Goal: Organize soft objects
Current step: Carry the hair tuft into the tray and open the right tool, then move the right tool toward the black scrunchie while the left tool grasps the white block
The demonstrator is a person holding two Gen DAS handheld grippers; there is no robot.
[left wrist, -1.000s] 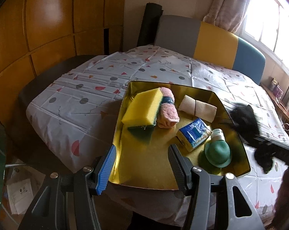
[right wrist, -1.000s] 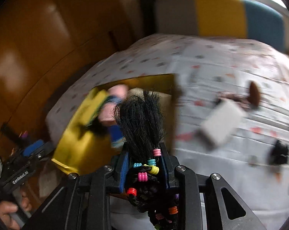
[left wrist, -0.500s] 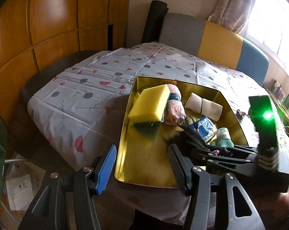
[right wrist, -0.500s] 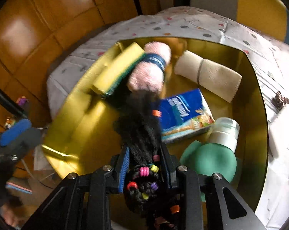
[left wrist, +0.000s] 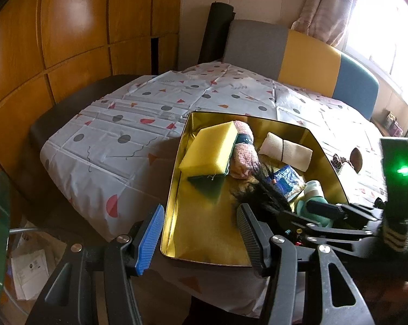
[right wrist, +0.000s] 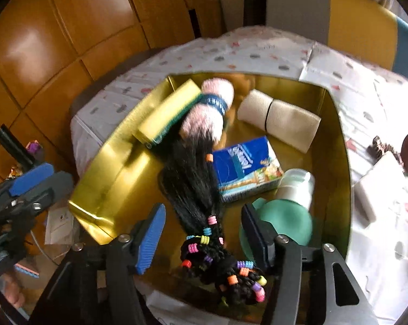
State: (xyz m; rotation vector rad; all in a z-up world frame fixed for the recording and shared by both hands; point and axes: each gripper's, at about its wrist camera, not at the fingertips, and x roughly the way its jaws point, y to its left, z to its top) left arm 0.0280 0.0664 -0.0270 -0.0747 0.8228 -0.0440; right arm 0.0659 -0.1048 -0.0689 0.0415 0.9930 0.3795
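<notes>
Low in the right wrist view, your right claw (right wrist: 201, 233) was opening over the gold tin (right wrist: 336, 124), its pads clear of the black hairpiece (right wrist: 195, 184) that lay between them. That hairpiece, threaded with coloured beads, ran from the bottom centre of the frame up toward the middle, its loose end reaching the pink roll (right wrist: 212, 113). Left of the roll leaned the yellow sponge (right wrist: 168, 111); the beige roll (right wrist: 279, 122) lay at upper right inside the tin, the blue packet (right wrist: 244, 168) at centre, and the green hat (right wrist: 279, 222) touched the white cap (right wrist: 296, 184) at lower right.

You held your left claw (left wrist: 198, 233) wide and empty at the bottom of its own view, straddling the tin's near left corner (left wrist: 176, 189). From there the right claw's body crossed the lower right of the frame with a green light showing. The tin sat on the patterned cloth (left wrist: 122, 140) covering the worktop, and a white block (right wrist: 371, 189) lay on that cloth at the right edge of the right wrist view.
</notes>
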